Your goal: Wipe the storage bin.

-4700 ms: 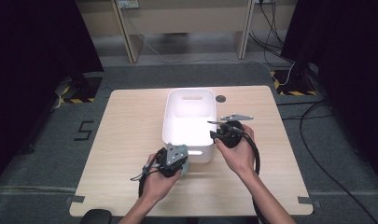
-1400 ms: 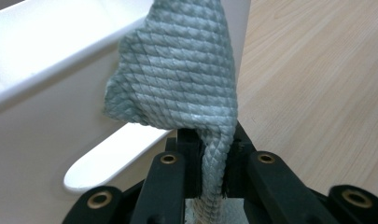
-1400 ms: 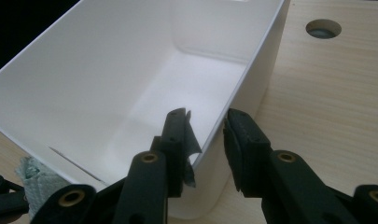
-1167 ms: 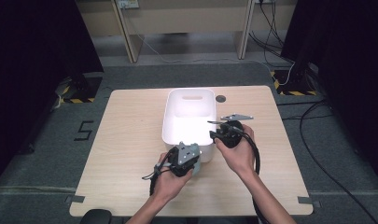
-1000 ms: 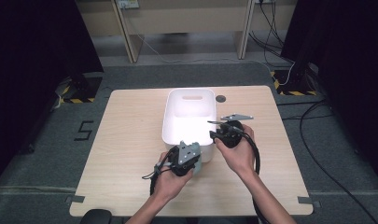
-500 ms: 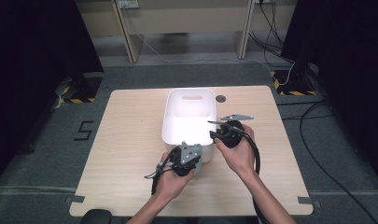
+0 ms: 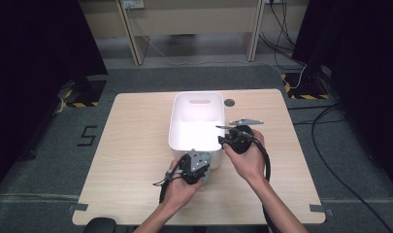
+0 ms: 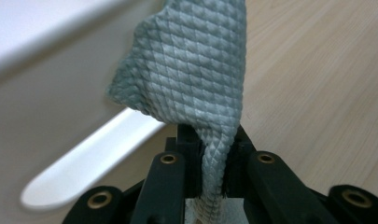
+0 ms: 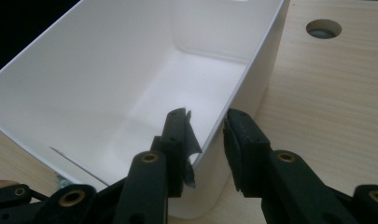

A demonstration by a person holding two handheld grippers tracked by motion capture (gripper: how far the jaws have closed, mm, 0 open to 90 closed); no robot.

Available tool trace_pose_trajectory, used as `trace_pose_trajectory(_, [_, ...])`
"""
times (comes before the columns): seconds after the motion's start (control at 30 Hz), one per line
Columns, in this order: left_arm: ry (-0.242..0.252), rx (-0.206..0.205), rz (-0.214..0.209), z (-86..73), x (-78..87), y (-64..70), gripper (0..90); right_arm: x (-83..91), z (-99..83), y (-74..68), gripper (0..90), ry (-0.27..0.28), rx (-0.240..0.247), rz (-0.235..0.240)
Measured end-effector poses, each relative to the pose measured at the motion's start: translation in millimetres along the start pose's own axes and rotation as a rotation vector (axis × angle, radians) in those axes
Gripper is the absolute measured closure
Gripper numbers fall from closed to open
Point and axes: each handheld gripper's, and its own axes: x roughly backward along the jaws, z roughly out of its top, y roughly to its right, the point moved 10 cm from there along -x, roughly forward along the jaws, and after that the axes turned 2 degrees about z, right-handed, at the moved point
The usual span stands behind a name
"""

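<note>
A white plastic bin (image 7: 173, 127) stands in the middle of the wooden table (image 7: 131, 145). My left gripper (image 7: 202, 165) is at the bin's near right corner, shut on a grey, diamond-textured cloth (image 8: 191, 70) that stands up between its jaws (image 8: 210, 140). The bin's outer wall (image 8: 46, 84) is close on the left of that view. My right gripper (image 7: 223, 141) sits at the bin's right wall. In its own view one jaw is inside and one outside the rim (image 9: 252, 65), and the gripper (image 9: 207, 121) looks shut on it. The bin's inside (image 9: 84, 84) looks bare.
A round cable hole (image 7: 229, 102) lies in the tabletop just behind the bin's right side. Bare wood stretches to the left (image 7: 126, 121) and right (image 7: 286, 155) of the bin. Dark floor and cables surround the table.
Over several seconds my left gripper has carried the cloth to the right, up to the bin's near corner. The right gripper and the bin have stayed still.
</note>
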Motion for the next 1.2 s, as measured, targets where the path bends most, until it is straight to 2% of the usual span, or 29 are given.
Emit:
trace_pose_trajectory(0.1, [-0.003, 0.011, 0.003, -3.9, -4.6, 0.7, 80.8, 0.1, -0.2, -0.1, 69.9, 0.0, -0.002, 0.002])
trace_pose_trajectory(0.2, [-0.016, -0.006, 0.009, -7.0, -6.7, 1.0, 80.8, 0.1, -0.1, 0.0, 69.9, -0.001, 0.0, 0.001])
trace_pose_trajectory(0.7, [-0.023, -0.005, 0.007, -14.1, -16.4, 2.7, 80.8, -0.2, 0.0, -0.4, 69.9, 0.001, 0.0, 0.002])
trace_pose_trajectory(0.93, [-0.029, -0.011, 0.001, -13.0, -16.4, 3.9, 80.8, -0.2, 0.1, -0.7, 69.9, 0.001, 0.0, 0.002])
trace_pose_trajectory(1.2, [-0.021, -0.026, -0.009, -5.6, -22.7, 12.6, 80.7, -0.3, 0.1, -0.8, 69.8, 0.001, 0.0, 0.003])
